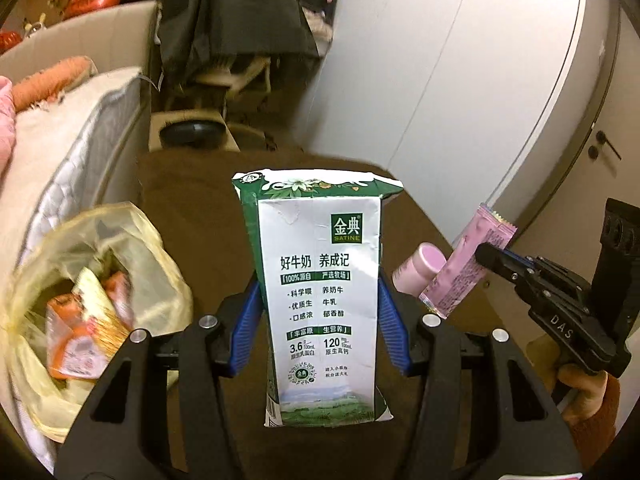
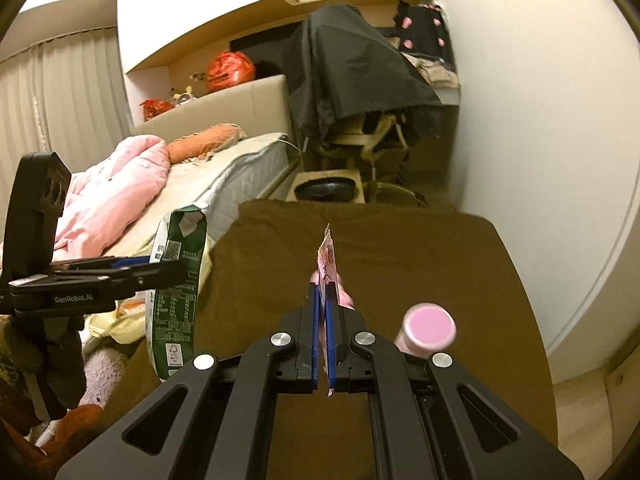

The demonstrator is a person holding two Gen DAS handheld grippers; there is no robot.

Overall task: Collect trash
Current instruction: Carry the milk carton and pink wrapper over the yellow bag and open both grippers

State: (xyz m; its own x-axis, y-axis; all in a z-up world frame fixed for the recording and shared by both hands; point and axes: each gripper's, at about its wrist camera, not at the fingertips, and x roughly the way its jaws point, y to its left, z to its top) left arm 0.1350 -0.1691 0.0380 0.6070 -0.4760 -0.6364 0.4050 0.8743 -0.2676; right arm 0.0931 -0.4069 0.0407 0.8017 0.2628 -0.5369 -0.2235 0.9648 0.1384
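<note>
My left gripper [image 1: 318,280] is shut on a flattened green and white milk carton [image 1: 320,296], held upright above the brown table [image 1: 192,208]. The carton also shows in the right wrist view [image 2: 176,284], gripped from the left. My right gripper [image 2: 323,286] is shut on a thin pink wrapper [image 2: 328,256], seen edge-on; in the left wrist view that wrapper [image 1: 464,268] hangs in the right gripper [image 1: 486,258] at the right. A yellow trash bag [image 1: 92,300] with orange wrappers inside gapes open at the lower left.
A small pink bottle [image 2: 426,328] stands on the table beside my right gripper, also in the left wrist view [image 1: 420,268]. A bed [image 2: 192,176] with a pink quilt runs along the left. A chair draped in dark cloth [image 2: 360,92] stands behind the table. A white wall [image 1: 460,80] is on the right.
</note>
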